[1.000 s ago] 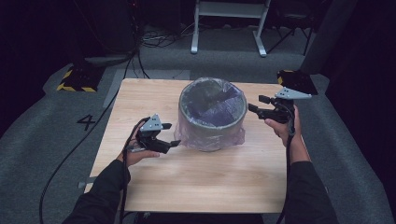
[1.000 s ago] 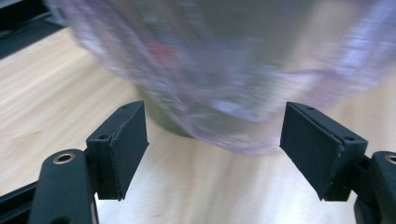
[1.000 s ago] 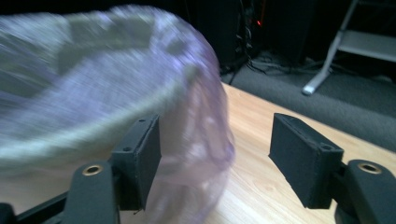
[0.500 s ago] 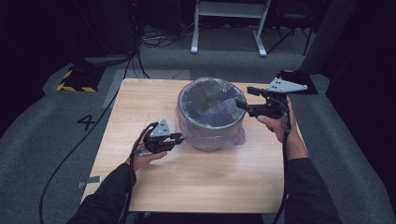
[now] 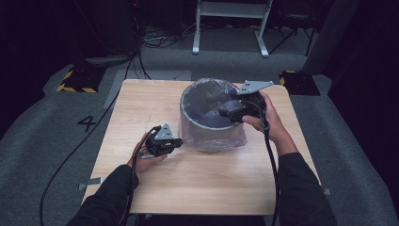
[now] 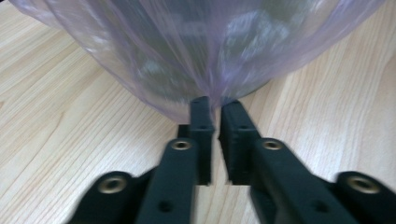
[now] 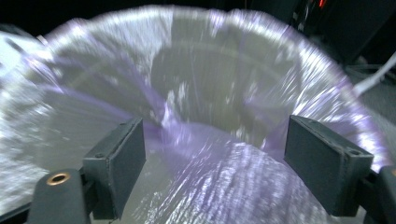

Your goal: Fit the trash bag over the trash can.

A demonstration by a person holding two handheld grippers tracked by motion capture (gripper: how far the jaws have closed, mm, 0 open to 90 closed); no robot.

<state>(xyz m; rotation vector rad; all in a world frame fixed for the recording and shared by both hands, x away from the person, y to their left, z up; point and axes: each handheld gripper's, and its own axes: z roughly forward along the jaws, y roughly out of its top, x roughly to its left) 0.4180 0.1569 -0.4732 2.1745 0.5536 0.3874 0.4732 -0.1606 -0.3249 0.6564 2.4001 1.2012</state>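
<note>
Left tongs (image 5: 175, 142) sit low on the worktop (image 5: 141, 108) at the near-left foot of the bin (image 5: 209, 117). Compared with a second ago they have dropped toward the base, and their jaws have just been closing and then eased slightly; in the left gripper view they stand nearly together, clenched on a gathered fold of the plastic liner (image 6: 205, 60) right at the tips (image 6: 214, 105). Judged: this pins the loose skirt of the bag at the bottom. Centre: the bin, a grey round tub, stands upright on the far middle of the worktop, wrapped in a thin, translucent, lilac-tinted liner that is folded over the rim and hangs crinkled down the outside, pooling at the base. Right tongs (image 5: 225, 113) were beside the bin's right rim a second ago and now reach over the rim above the opening. Their jaws have just been opening; in the right gripper view they stand wide apart (image 7: 215, 158), released, with liner film bunched below them inside the tub but not pinched. Judged: next is a grab at the inner film to seat it or pull it.
</note>
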